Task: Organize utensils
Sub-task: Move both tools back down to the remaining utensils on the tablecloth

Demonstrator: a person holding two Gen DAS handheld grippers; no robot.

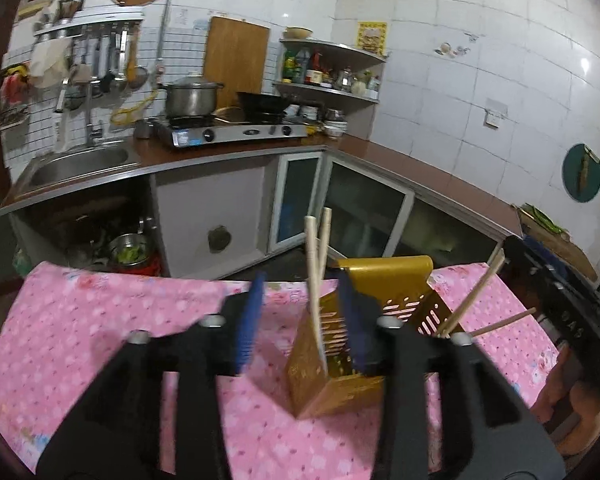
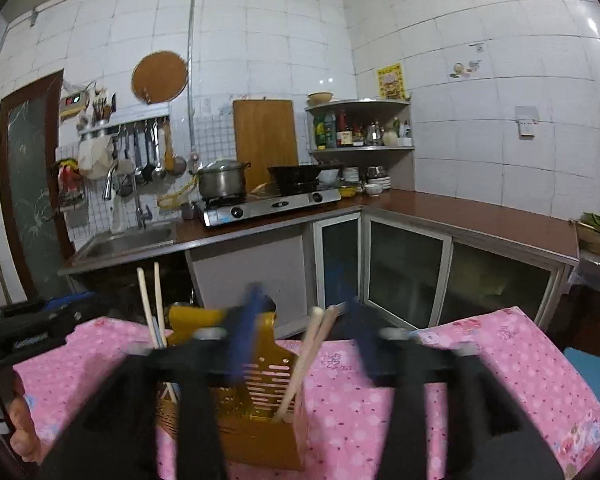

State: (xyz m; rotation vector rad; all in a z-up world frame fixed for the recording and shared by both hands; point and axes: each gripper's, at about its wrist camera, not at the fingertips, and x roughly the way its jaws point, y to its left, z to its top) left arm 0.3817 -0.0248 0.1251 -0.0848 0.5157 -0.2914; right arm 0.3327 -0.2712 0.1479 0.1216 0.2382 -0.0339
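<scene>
A table under a pink floral tablecloth (image 1: pixel 100 320) stands in a white-tiled kitchen with an L-shaped brown countertop (image 1: pixel 420 168), a steel sink (image 1: pixel 80 160), a two-burner gas stove (image 1: pixel 236 132) bearing a steel pot (image 1: pixel 190 98) and a black wok (image 1: pixel 264 103), and a corner shelf (image 1: pixel 332 68) of bottles. On the cloth stands a yellow slotted utensil holder (image 1: pixel 340 360) with two compartments. The left wrist view shows two pale chopsticks (image 1: pixel 314 272) upright in the nearer compartment and further chopsticks (image 1: pixel 476 300) leaning out of the far one; it alone shows the bowl of greens (image 1: pixel 130 250) under the sink. The right wrist view alone shows the dark door (image 2: pixel 32 184) at left and the other gripper's black body. The left gripper (image 1: pixel 300 320) stands with jaws apart, nothing pressed, the upright chopsticks between them and untouched. The right gripper (image 2: pixel 306 336) likewise stands with jaws parted, a leaning pair of chopsticks (image 2: pixel 308 352) between the fingers, free of both.
</scene>
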